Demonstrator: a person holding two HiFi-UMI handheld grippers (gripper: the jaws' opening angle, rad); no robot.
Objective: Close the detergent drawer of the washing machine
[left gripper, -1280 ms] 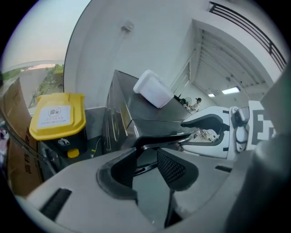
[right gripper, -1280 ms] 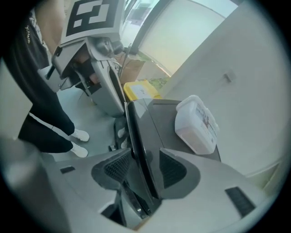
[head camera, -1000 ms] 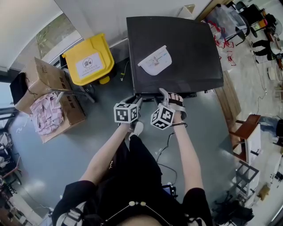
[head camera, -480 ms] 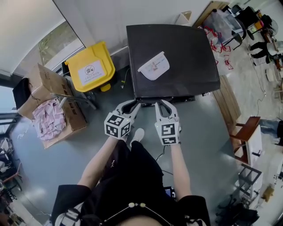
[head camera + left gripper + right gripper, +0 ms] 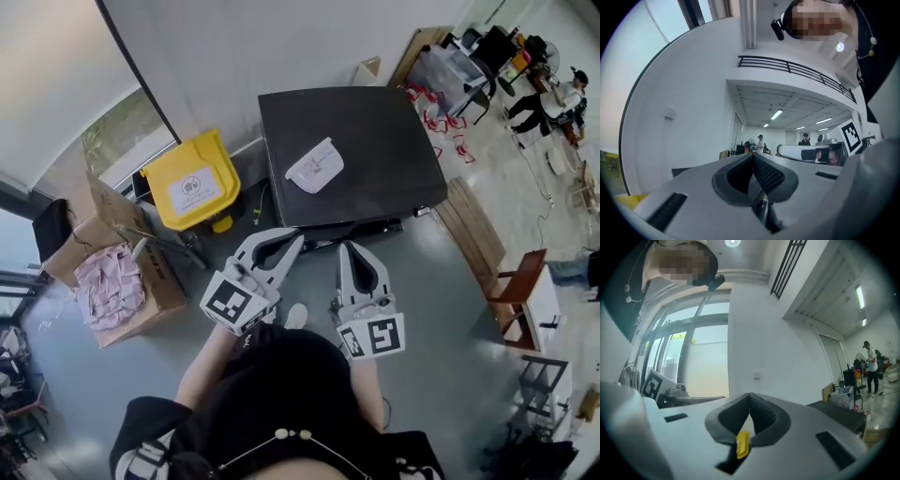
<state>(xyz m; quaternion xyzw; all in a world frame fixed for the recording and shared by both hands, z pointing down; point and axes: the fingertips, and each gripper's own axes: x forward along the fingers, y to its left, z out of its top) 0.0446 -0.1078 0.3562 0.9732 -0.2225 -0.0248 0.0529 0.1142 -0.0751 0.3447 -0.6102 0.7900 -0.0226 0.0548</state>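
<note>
as left gripper and right gripper, jaws just clenching shut on nothing, hover below the upper-centre washing machine, detergent drawer hidden under its top edge, a drawer left ajar could go unnoticed.

Grey floor — black washing machine, yellow bin, cardboard box of pink cloth

Count around the washing machine
One washing machine; one white sheet on its top; one yellow bin just left of it; seemingly two cardboard boxes further left; one wooden chair to its right
</note>
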